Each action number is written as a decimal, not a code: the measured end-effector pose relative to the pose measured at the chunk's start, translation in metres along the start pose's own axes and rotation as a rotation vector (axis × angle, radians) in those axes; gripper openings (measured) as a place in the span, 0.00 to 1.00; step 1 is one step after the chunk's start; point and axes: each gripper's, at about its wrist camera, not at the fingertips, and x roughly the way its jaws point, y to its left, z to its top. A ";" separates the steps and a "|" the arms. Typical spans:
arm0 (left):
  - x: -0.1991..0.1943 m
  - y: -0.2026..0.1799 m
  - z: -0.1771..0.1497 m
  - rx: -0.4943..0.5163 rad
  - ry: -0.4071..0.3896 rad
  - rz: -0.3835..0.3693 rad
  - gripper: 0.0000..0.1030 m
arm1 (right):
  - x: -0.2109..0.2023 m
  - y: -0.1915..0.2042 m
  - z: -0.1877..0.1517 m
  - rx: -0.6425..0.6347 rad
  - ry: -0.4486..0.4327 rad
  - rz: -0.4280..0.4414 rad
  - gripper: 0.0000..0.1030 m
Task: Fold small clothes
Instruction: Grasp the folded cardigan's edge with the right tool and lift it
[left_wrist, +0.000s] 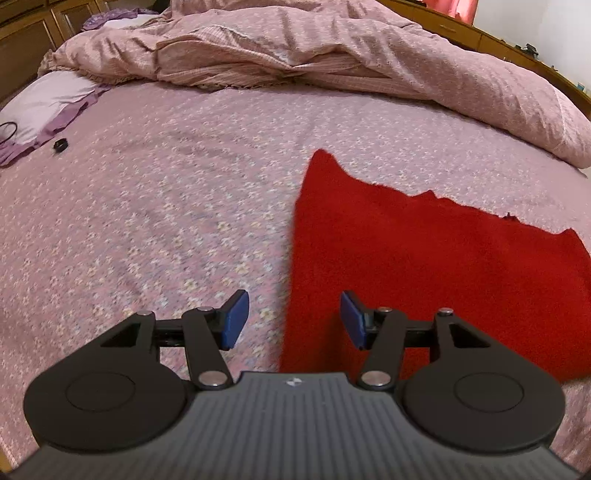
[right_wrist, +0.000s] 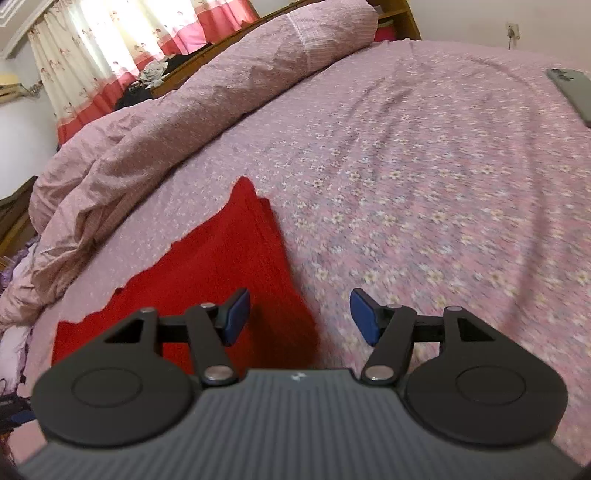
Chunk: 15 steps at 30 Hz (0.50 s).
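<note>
We see the red garment (left_wrist: 424, 266) lying flat on the bed (left_wrist: 166, 203), seemingly folded once; both the left gripper (left_wrist: 294, 319) and the right gripper (right_wrist: 300, 317) gape empty, more folds probably remaining.

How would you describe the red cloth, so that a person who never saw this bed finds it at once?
Start from the bed with the pink flowered sheet. The crumpled pink duvet lies along its far side; nearer than it, the red cloth lies flat. It is the only plain bright red thing there.

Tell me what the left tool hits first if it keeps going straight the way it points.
Probably the left edge of the red cloth, or the floral bedsheet right beside it; the left tool is open and straddles that edge. Depth is unclear.
</note>
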 end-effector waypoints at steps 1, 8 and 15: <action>0.000 0.002 -0.002 -0.004 0.003 0.003 0.60 | -0.005 0.000 -0.003 0.010 0.005 0.006 0.62; 0.000 0.010 -0.010 -0.050 0.008 -0.013 0.61 | 0.002 0.006 -0.017 0.119 0.105 0.093 0.64; -0.005 0.011 -0.017 -0.058 0.018 -0.025 0.62 | 0.024 0.012 -0.024 0.161 0.109 0.072 0.66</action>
